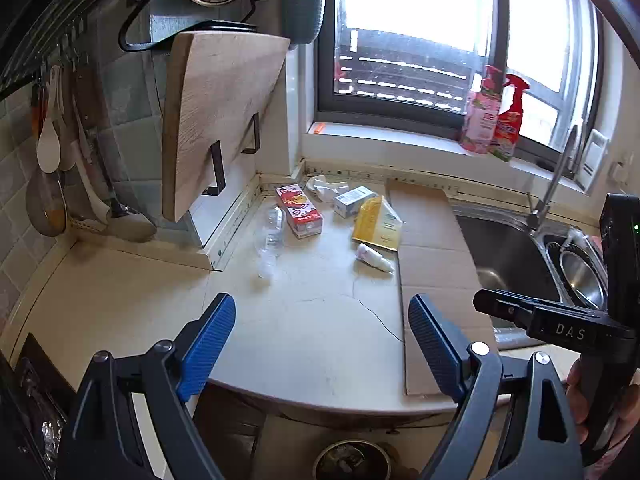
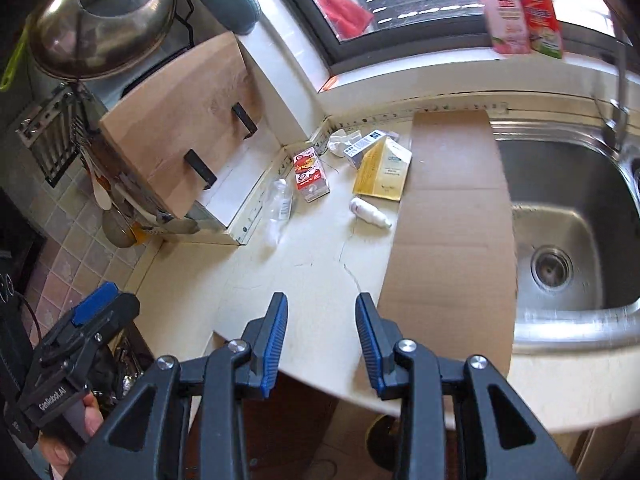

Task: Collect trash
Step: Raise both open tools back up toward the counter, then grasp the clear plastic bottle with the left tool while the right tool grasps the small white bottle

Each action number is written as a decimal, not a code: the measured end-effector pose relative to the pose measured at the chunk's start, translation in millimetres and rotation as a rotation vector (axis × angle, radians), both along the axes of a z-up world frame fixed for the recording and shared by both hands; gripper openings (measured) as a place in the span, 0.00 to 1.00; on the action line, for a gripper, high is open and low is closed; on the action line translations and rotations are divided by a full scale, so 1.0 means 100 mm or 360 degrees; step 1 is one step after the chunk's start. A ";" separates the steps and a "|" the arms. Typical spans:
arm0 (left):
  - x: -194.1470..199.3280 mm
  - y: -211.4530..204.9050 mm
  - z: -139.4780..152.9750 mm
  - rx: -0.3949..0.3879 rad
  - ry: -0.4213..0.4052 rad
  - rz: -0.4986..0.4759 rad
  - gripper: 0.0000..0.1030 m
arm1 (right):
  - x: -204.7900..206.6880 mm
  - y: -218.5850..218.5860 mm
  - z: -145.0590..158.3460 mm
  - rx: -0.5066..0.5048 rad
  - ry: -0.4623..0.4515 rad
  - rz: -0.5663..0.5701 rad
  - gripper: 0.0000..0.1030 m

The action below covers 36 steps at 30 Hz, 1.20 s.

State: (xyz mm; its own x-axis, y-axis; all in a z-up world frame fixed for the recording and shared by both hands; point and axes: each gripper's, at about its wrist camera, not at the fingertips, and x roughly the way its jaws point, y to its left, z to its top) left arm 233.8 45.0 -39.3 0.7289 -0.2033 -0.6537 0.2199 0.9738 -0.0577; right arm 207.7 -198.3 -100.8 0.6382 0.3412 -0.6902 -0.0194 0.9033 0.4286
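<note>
- The trash lies bunched in the far corner of the worktop [image 1: 312,332], under the window and left of the sink [image 1: 508,256], so it looks like litter gathered for clearing rather than things in use.
- A red carton [image 1: 299,211] lies on its side against the far wall, with a clear plastic bottle [image 1: 271,240] just beside it on the left, also lying down.
- Further right are crumpled white paper [image 1: 325,187], a small white-and-blue box [image 1: 354,200] and a yellow packet [image 1: 378,222], packed closely together; whether they overlap I cannot tell.
- A small white bottle [image 1: 374,257] lies nearer, at the edge of a flat sheet of cardboard [image 1: 434,264] that covers the worktop beside the sink.
- A wooden chopping board [image 1: 216,120] hangs in its brackets on the left, out of the way of the job.
- The left claw [image 1: 322,348] stands spread wide and holds nothing; it hangs over the near edge of the worktop, well apart from the trash.
- The right claw [image 2: 321,344] is parted more narrowly, also empty and touching nothing, over the same near edge.
- I judge that nothing has been picked up yet and both claws still need to reach the far corner.
</note>
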 end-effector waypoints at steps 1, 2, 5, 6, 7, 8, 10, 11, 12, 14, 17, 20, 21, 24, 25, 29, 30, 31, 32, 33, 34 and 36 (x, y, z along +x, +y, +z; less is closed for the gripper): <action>0.16 -0.04 -0.03 0.0012 0.0024 0.0027 0.85 | 0.14 -0.02 -0.02 -0.0011 0.0016 0.0027 0.34; 0.30 -0.08 -0.07 0.0024 0.0045 0.0049 0.85 | 0.33 -0.03 -0.05 -0.0023 0.0043 0.0067 0.34; 0.74 -0.22 -0.20 0.0097 0.0104 0.0104 0.85 | 0.79 -0.06 -0.15 -0.0037 0.0091 0.0177 0.34; 0.87 -0.26 -0.26 0.0131 0.0113 0.0118 0.85 | 0.92 -0.07 -0.18 -0.0053 0.0103 0.0206 0.34; 1.02 -0.30 -0.33 0.0178 0.0124 0.0134 0.85 | 1.06 -0.08 -0.23 -0.0068 0.0114 0.0227 0.34; 1.11 -0.33 -0.38 0.0209 0.0132 0.0143 0.85 | 1.19 -0.08 -0.28 -0.0077 0.0124 0.0249 0.34; 1.38 -0.38 -0.52 0.0271 0.0168 0.0164 0.85 | 1.47 -0.09 -0.42 -0.0098 0.0152 0.0275 0.34; 1.49 -0.38 -0.59 0.0291 0.0190 0.0173 0.85 | 1.59 -0.10 -0.49 -0.0107 0.0169 0.0282 0.34; 1.61 -0.38 -0.66 0.0307 0.0214 0.0182 0.85 | 1.72 -0.10 -0.58 -0.0110 0.0195 0.0291 0.34; 1.82 -0.35 -0.79 0.0340 0.0262 0.0195 0.85 | 1.93 -0.09 -0.76 -0.0107 0.0246 0.0298 0.34; 2.07 -0.31 -0.97 0.0401 0.0316 0.0211 0.85 | 2.15 -0.04 -0.99 -0.0124 0.0303 0.0332 0.34; 2.30 -0.27 -1.13 0.0442 0.0357 0.0212 0.85 | 2.28 0.06 -1.13 -0.0185 0.0331 0.0383 0.34; 2.38 -0.26 -1.20 0.0453 0.0371 0.0212 0.85 | 2.32 0.09 -1.18 -0.0216 0.0337 0.0399 0.34; 2.55 -0.24 -1.32 0.0475 0.0394 0.0216 0.85 | 2.38 0.17 -1.27 -0.0304 0.0329 0.0431 0.34; 2.63 -0.23 -1.38 0.0472 0.0405 0.0219 0.85 | 2.40 0.19 -1.30 -0.0325 0.0319 0.0439 0.33; 2.86 -0.19 -1.53 0.0450 0.0446 0.0234 0.85 | 2.41 0.23 -1.29 -0.0364 0.0264 0.0480 0.24; 2.91 -0.18 -1.56 0.0449 0.0452 0.0236 0.85 | 2.44 0.23 -1.30 -0.0358 0.0259 0.0487 0.24; 2.98 -0.17 -1.61 0.0452 0.0460 0.0239 0.85 | 2.44 0.24 -1.29 -0.0350 0.0253 0.0501 0.24; 3.03 -0.17 -1.64 0.0456 0.0464 0.0242 0.85 | 2.44 0.24 -1.29 -0.0345 0.0247 0.0508 0.24; 3.09 -0.16 -1.68 0.0459 0.0471 0.0244 0.85 | 2.44 0.24 -1.29 -0.0338 0.0244 0.0512 0.24; 3.13 -0.16 -1.71 0.0459 0.0479 0.0243 0.85 | 2.44 0.23 -1.29 -0.0329 0.0243 0.0516 0.24; 3.21 -0.16 -1.78 0.0452 0.0497 0.0237 0.85 | 2.44 0.22 -1.30 -0.0301 0.0249 0.0509 0.24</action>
